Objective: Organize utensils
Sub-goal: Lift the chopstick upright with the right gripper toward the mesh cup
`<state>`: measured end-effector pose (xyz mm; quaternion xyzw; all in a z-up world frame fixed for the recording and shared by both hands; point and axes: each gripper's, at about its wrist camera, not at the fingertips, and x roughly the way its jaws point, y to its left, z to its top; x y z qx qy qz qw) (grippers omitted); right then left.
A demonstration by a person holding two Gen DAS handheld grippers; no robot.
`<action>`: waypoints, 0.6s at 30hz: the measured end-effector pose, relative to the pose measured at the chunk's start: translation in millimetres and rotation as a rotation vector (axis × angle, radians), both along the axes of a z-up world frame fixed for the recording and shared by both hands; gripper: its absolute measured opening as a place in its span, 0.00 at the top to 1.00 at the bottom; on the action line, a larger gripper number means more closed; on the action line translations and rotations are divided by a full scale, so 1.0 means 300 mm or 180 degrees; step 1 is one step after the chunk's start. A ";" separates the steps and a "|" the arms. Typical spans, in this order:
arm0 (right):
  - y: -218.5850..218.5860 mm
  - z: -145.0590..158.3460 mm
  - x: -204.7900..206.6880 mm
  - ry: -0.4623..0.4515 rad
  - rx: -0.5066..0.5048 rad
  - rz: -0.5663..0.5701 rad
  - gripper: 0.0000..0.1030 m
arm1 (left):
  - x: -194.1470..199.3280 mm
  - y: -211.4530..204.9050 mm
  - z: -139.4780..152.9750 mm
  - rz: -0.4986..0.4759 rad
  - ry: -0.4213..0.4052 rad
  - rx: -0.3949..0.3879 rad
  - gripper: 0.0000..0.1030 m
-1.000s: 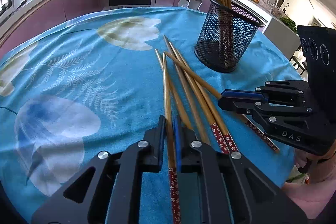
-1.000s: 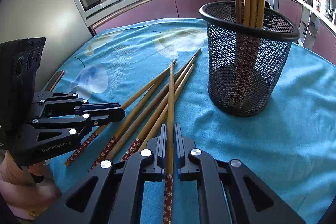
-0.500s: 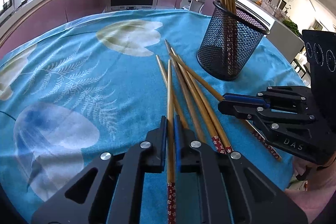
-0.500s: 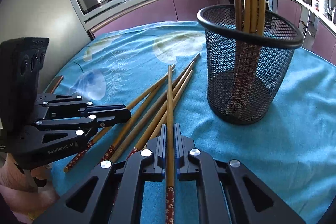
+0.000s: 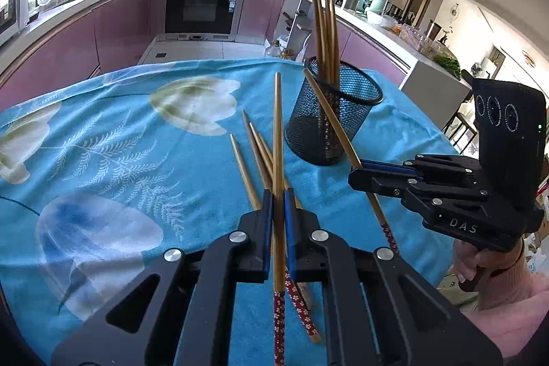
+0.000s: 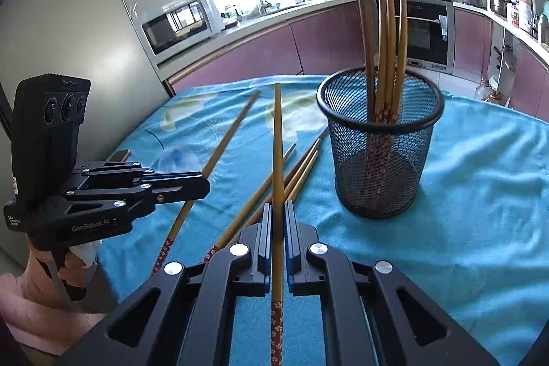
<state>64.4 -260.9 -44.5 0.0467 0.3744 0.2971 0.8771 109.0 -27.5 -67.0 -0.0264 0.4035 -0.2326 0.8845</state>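
Note:
My left gripper (image 5: 277, 194) is shut on a wooden chopstick (image 5: 277, 132) with a red flowered handle, held off the cloth and pointing away. My right gripper (image 6: 278, 206) is shut on another such chopstick (image 6: 277, 139), also lifted. Seen from the left wrist view, the right gripper (image 5: 355, 172) clamps its chopstick (image 5: 334, 129) at a slant beside the black mesh cup (image 5: 334, 119). From the right wrist view, the left gripper (image 6: 202, 186) carries its chopstick (image 6: 223, 143). The mesh cup (image 6: 377, 167) stands upright with several chopsticks in it. Three loose chopsticks (image 5: 252, 156) lie on the cloth.
A blue flowered tablecloth (image 5: 120, 143) covers the table, whose edge drops off behind the cup. Kitchen counters, an oven (image 5: 202, 6) and a microwave (image 6: 178, 23) lie beyond. A person's hand in a pink sleeve (image 5: 497, 276) grips the right tool's handle.
Both grippers have risen, each lifting its chopstick off the pile on the cloth. The views tilted up, so the cup and the loose chopsticks now sit lower and farther.

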 end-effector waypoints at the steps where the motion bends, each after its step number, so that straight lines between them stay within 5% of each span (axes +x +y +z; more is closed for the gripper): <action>1: -0.010 0.007 -0.002 -0.0013 0.0025 -0.0009 0.94 | -0.006 0.001 0.016 -0.0018 -0.0026 -0.0034 0.93; 18: -0.139 0.122 -0.008 -0.0278 0.0324 -0.0188 0.94 | -0.071 0.025 0.189 -0.0153 -0.0294 -0.0452 0.93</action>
